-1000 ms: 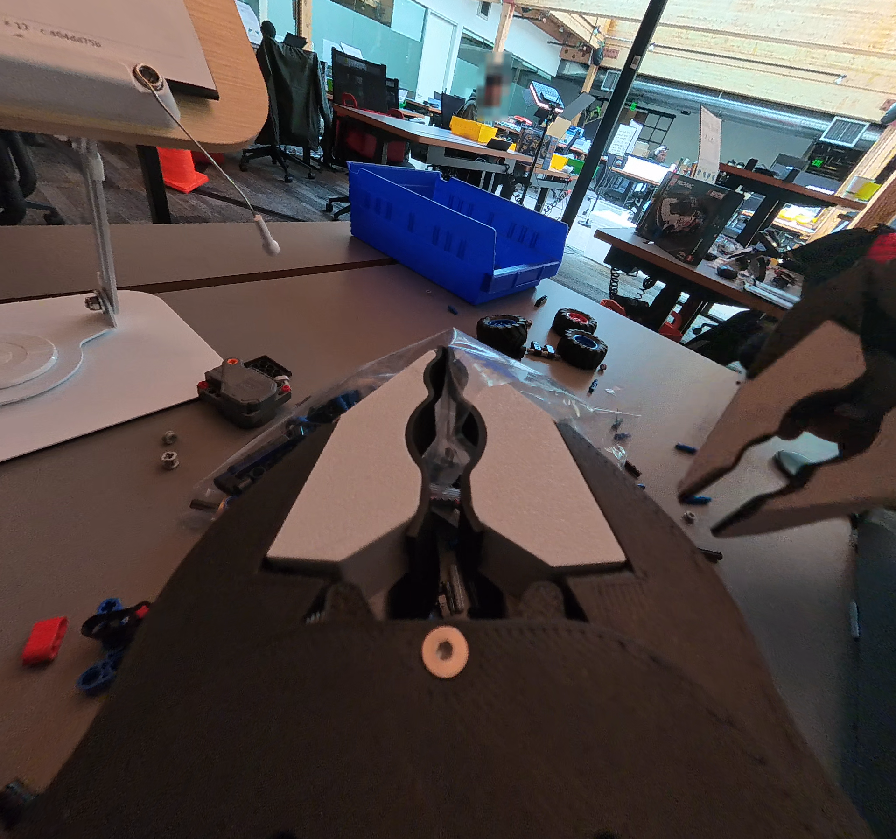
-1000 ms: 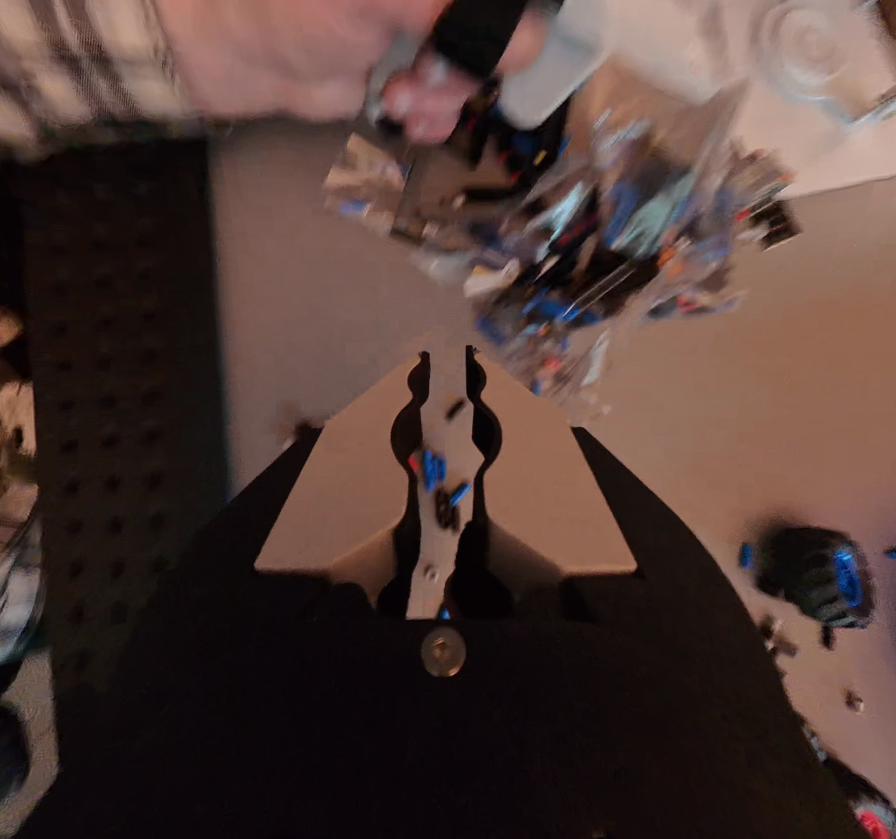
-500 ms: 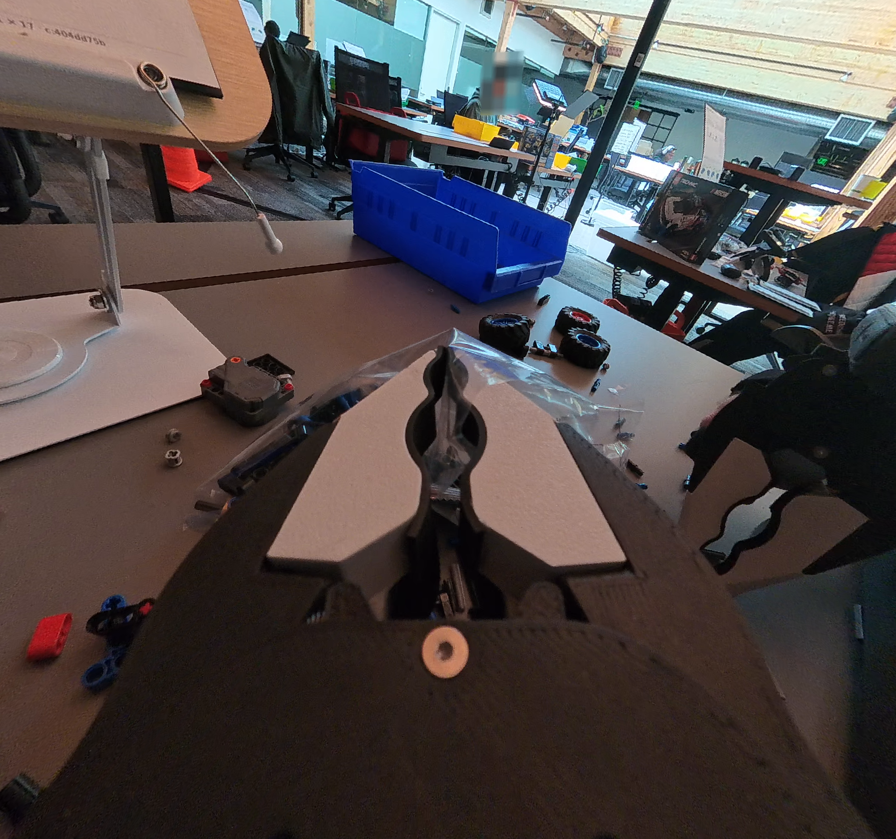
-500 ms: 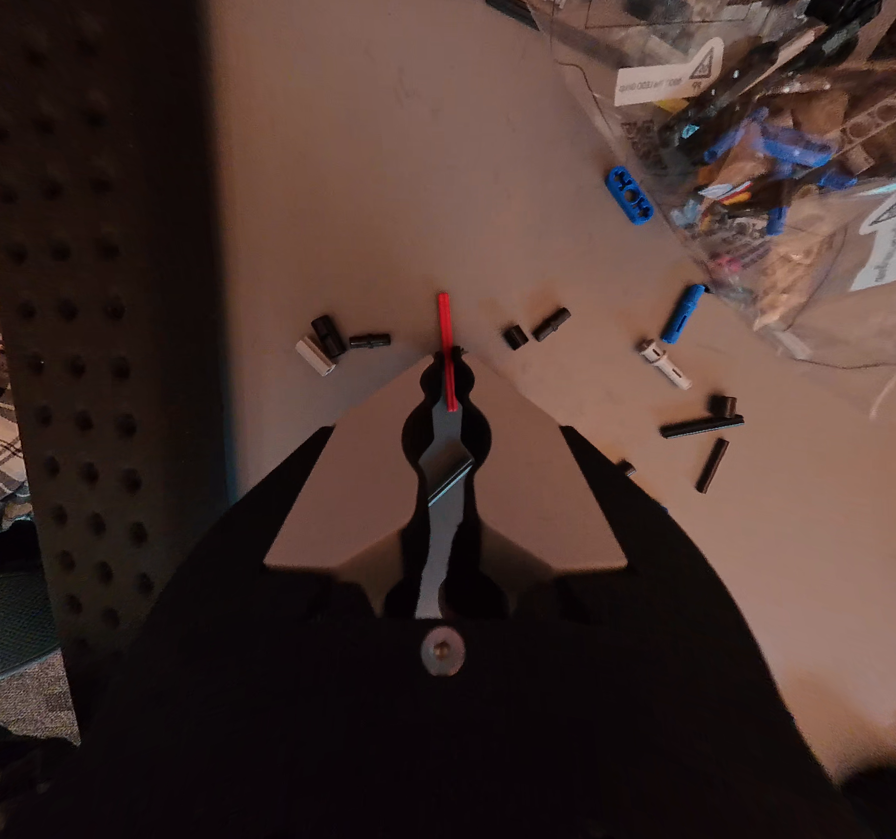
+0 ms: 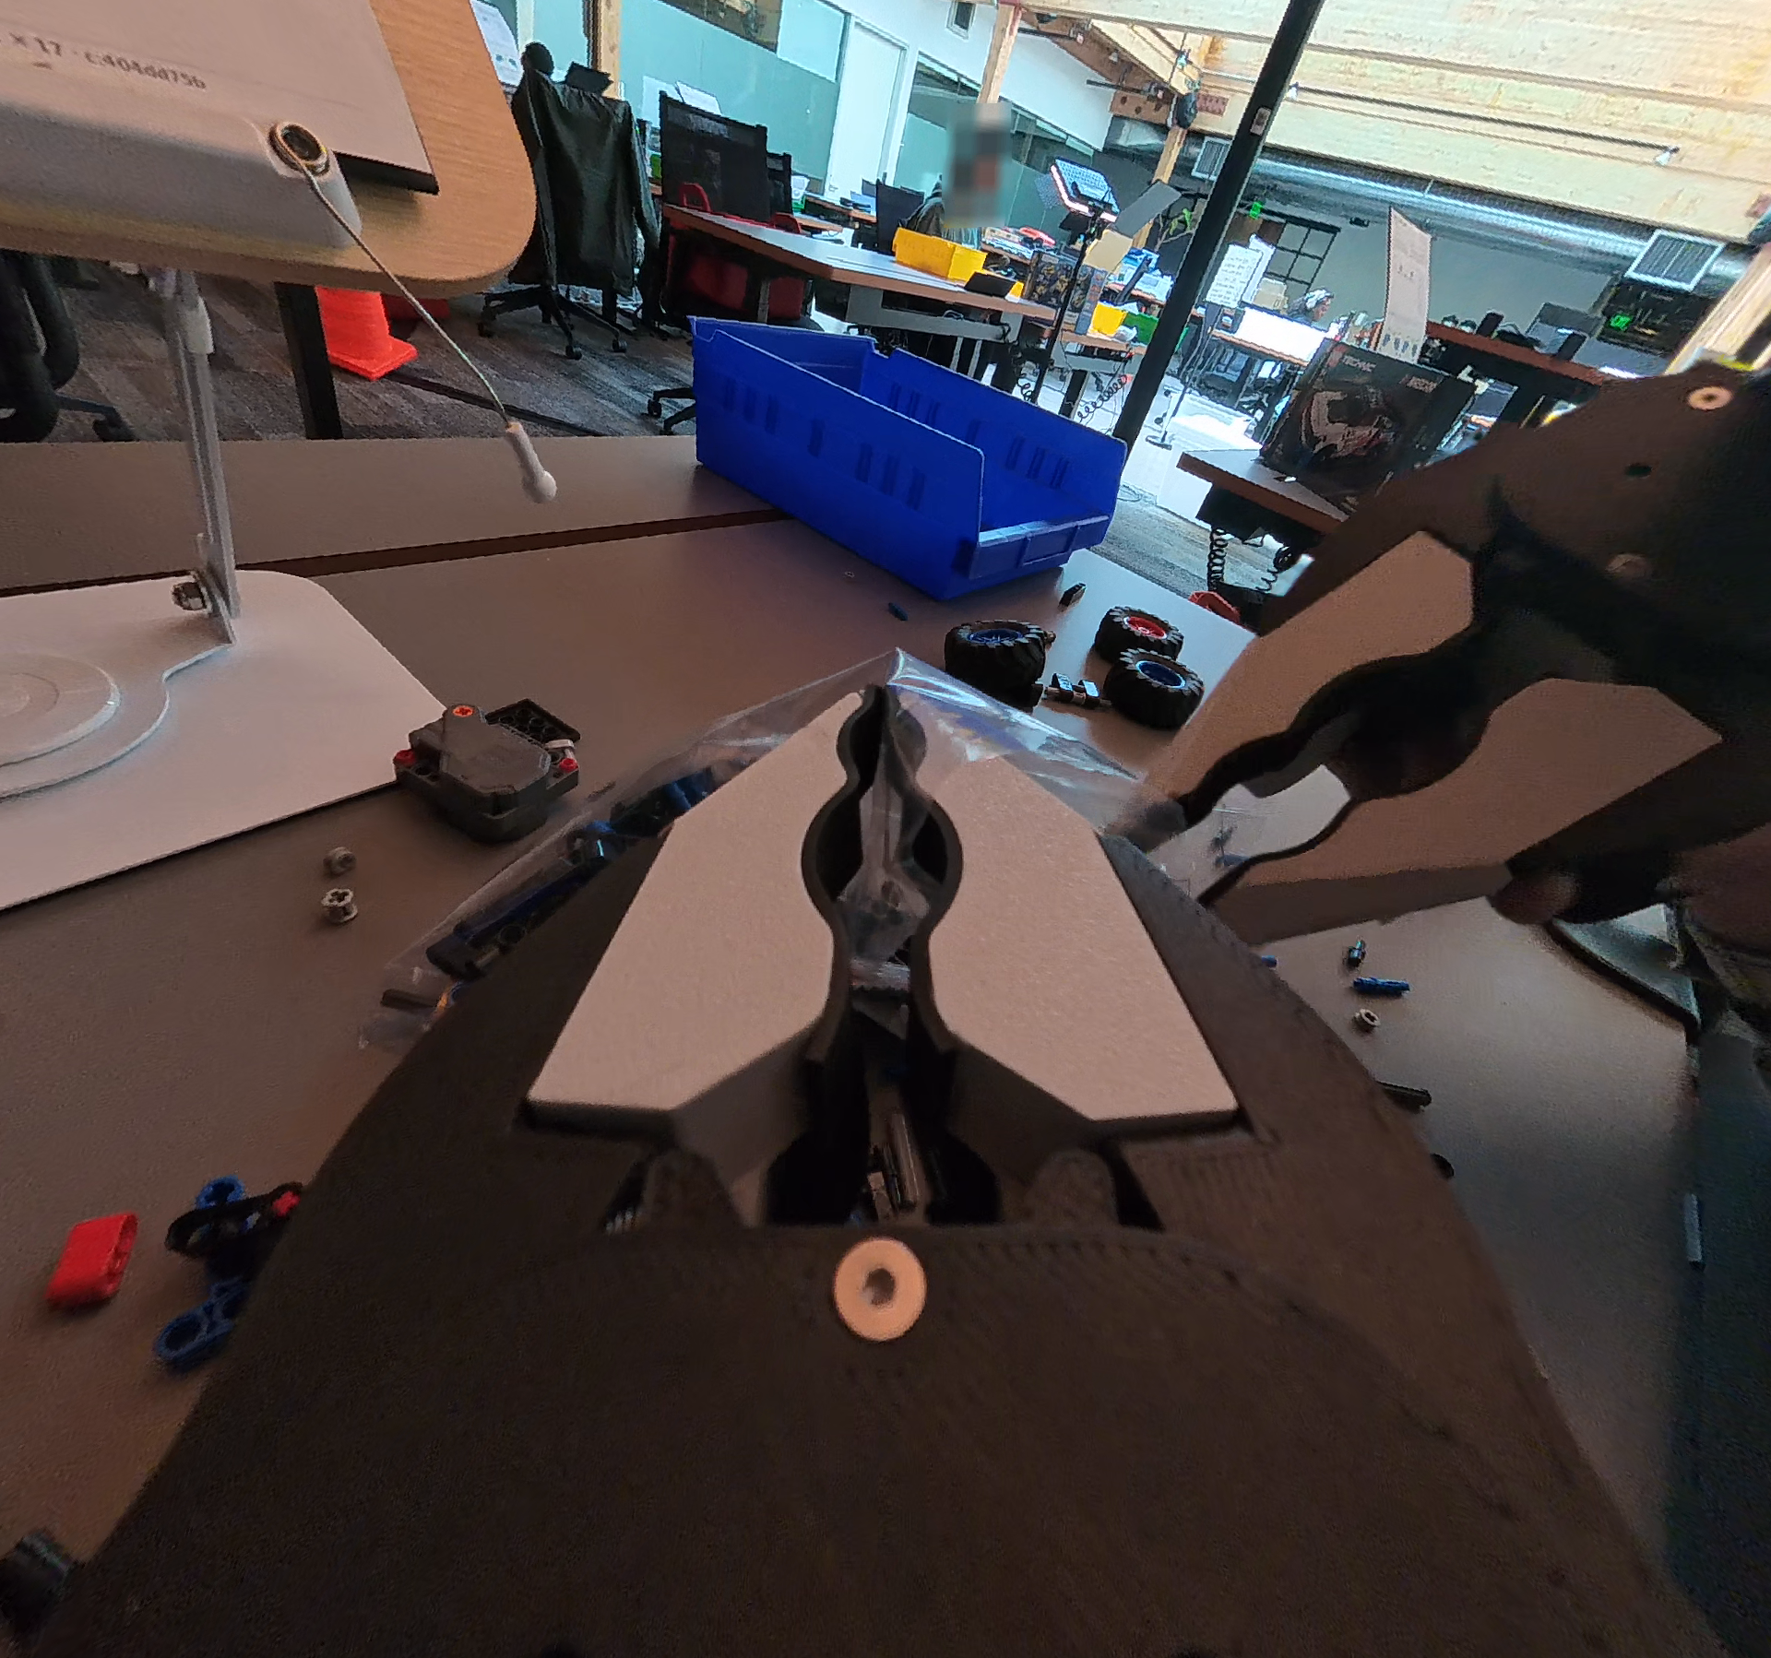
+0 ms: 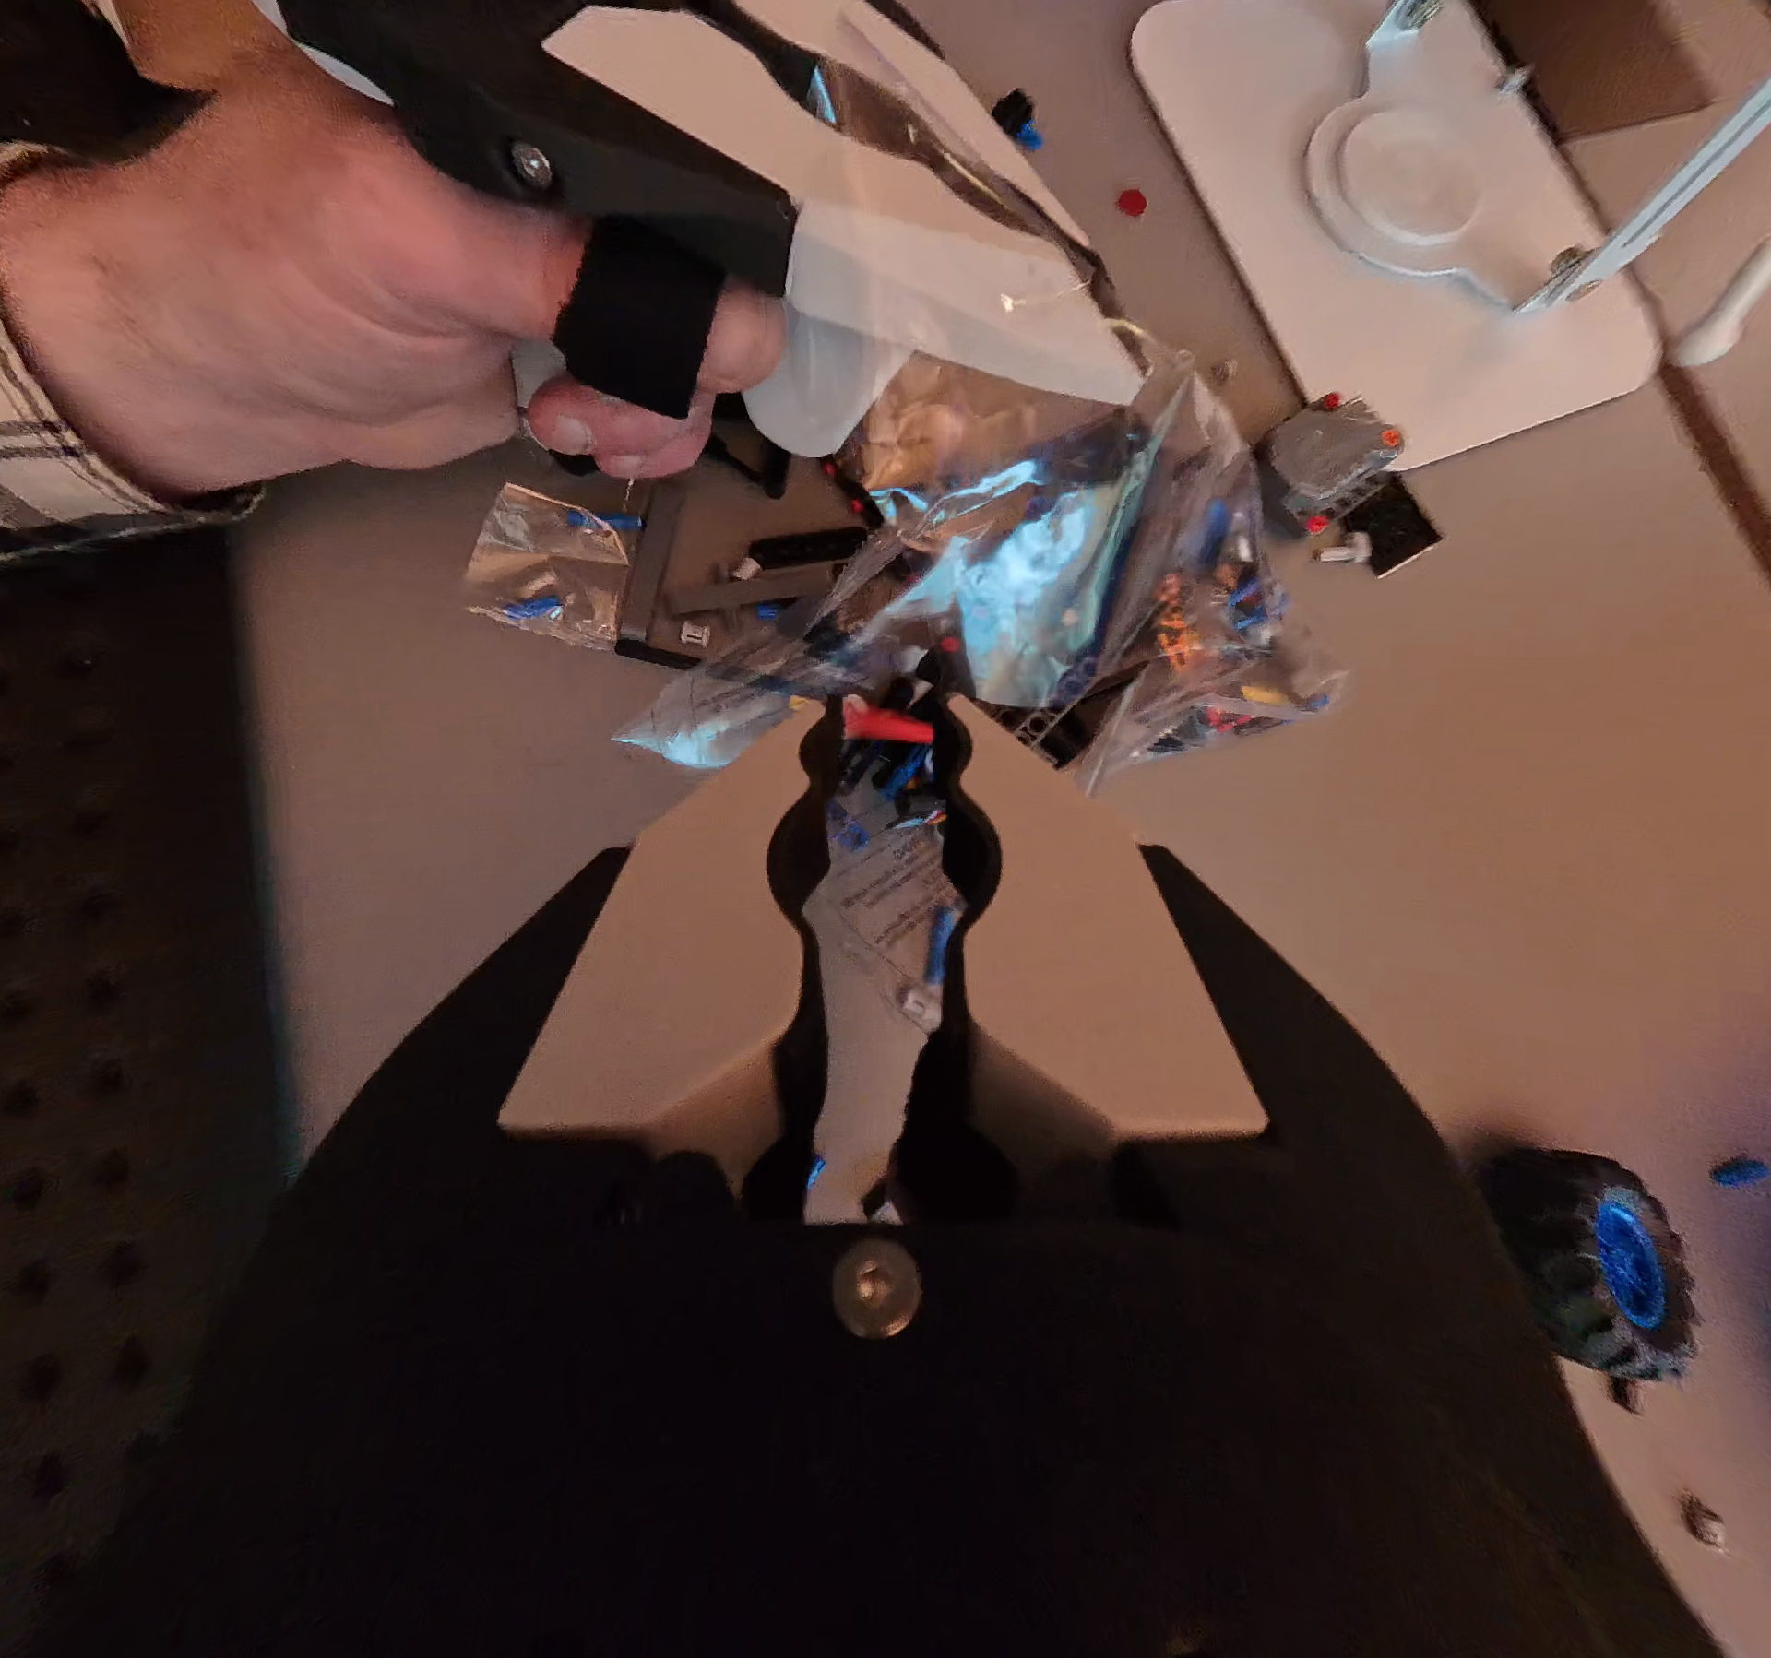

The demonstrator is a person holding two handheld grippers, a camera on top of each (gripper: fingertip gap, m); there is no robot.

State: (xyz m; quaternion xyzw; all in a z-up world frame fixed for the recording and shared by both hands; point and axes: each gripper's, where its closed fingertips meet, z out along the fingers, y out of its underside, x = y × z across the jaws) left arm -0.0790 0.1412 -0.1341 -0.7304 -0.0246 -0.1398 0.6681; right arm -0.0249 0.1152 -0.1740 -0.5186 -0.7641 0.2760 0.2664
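Shut tight on the top edge of a clear bag (image 5: 1006, 740): the left tongs (image 5: 877, 702). Pinched flat between both pads, with no gap left. Probably gripped there to lift the thin plastic without squeezing the small pieces inside. Full of blue, black and orange bits, and hanging from the pinch down to the table (image 5: 671, 616), near the middle of it.

Wrapped round the left handle in the right wrist view: a bare hand (image 6: 268, 299), with 1 finger through a black strap.

Coming in from the side, the right tongs (image 6: 886, 711), open only a little. Tips right at the lower part of the same bag, maybe touching it. Across the gap at the tips, a short red stick (image 6: 886, 729). Hard to tell if pinched or just lying in the bag behind.

Flat on the table beside the big bag, a smaller bag (image 6: 546, 563) with a few blue pegs.

Farther back, a blue bin (image 5: 862, 462), 3 black toy wheels (image 5: 997, 654) and a grey block (image 5: 489, 764) next to a white stand base (image 5: 240, 731). Probably spread out like this to keep every piece easy to see and reach.
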